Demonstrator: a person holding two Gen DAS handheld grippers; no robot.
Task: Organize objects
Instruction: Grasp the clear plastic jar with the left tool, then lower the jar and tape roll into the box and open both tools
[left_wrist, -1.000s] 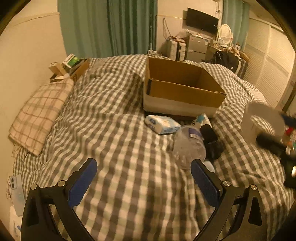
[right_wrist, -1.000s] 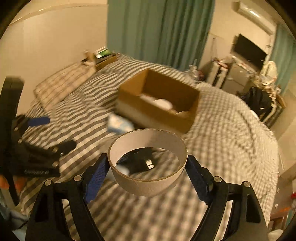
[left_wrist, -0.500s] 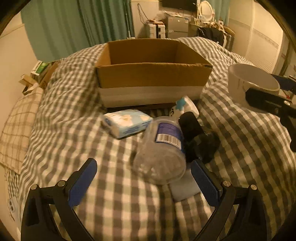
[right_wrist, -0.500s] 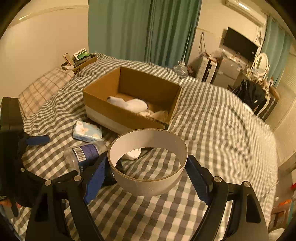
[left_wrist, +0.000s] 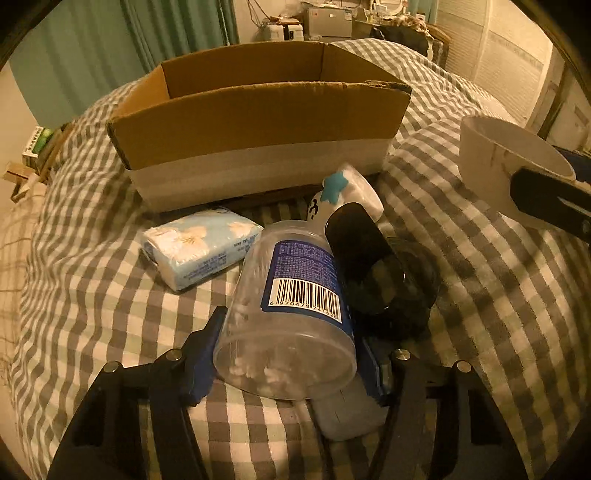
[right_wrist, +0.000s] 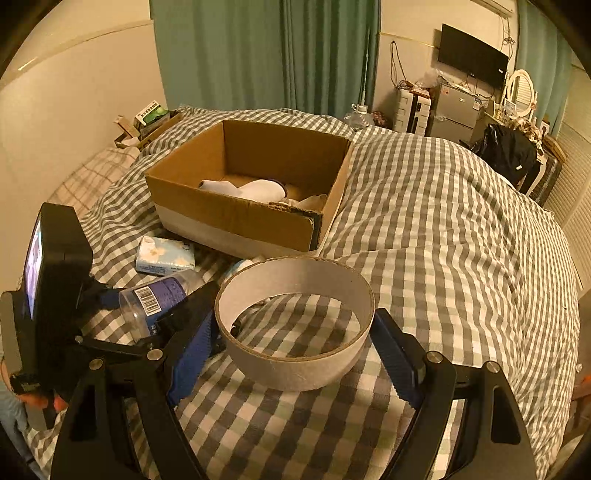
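An open cardboard box (left_wrist: 258, 122) stands on the checked bed; in the right wrist view the box (right_wrist: 236, 214) holds white items. My left gripper (left_wrist: 291, 354) is closed around the base of a clear plastic jar (left_wrist: 295, 302) with a blue barcode label, lying on its side. Beside the jar lie a tissue pack (left_wrist: 199, 251), a black object (left_wrist: 373, 266) and a white roll with a blue star (left_wrist: 347, 192). My right gripper (right_wrist: 295, 343) is shut on a wide cardboard tape ring (right_wrist: 295, 325), held above the bed.
A grey flat item (left_wrist: 347, 413) lies under the jar. A pillow (right_wrist: 88, 177) and small boxes (right_wrist: 151, 114) sit at the bed's far left. Furniture, a TV (right_wrist: 472, 59) and green curtains stand beyond the bed.
My left gripper moved forward and down to the jar and closed on its base. My right gripper with the ring shifted slightly, now nearer the pile.
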